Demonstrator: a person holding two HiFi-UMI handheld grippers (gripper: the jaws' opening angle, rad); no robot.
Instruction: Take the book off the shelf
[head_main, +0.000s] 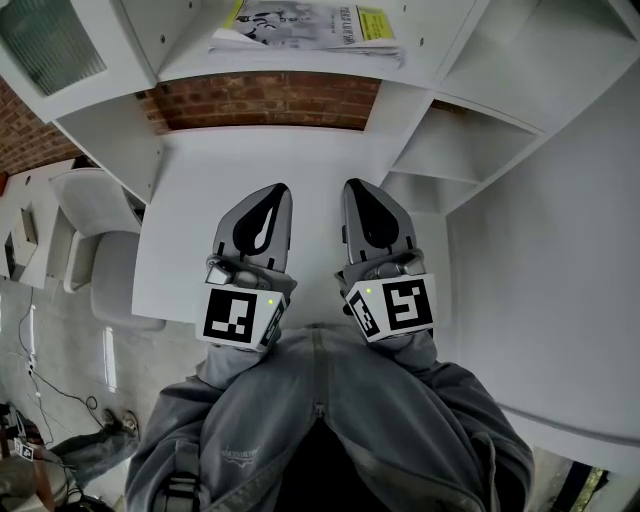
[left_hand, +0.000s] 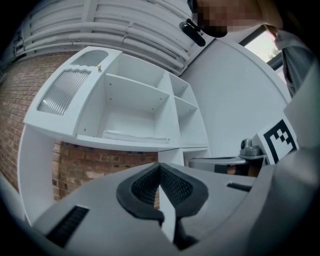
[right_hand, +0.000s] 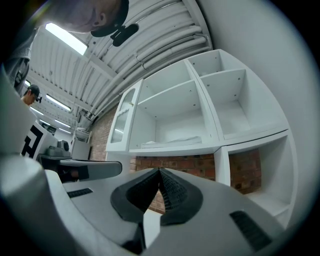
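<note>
The book lies flat on the white shelf at the top of the head view; its cover is pale with a yellow patch. It shows as a thin white slab in the left gripper view and again as the book in the right gripper view. My left gripper and right gripper sit side by side over the white desk, well short of the shelf. Both are shut with nothing between their jaws.
A brick wall shows under the shelf. Open white compartments stand to the right, a frosted cabinet door to the left. A white chair stands left of the desk. The person's grey sleeves fill the lower view.
</note>
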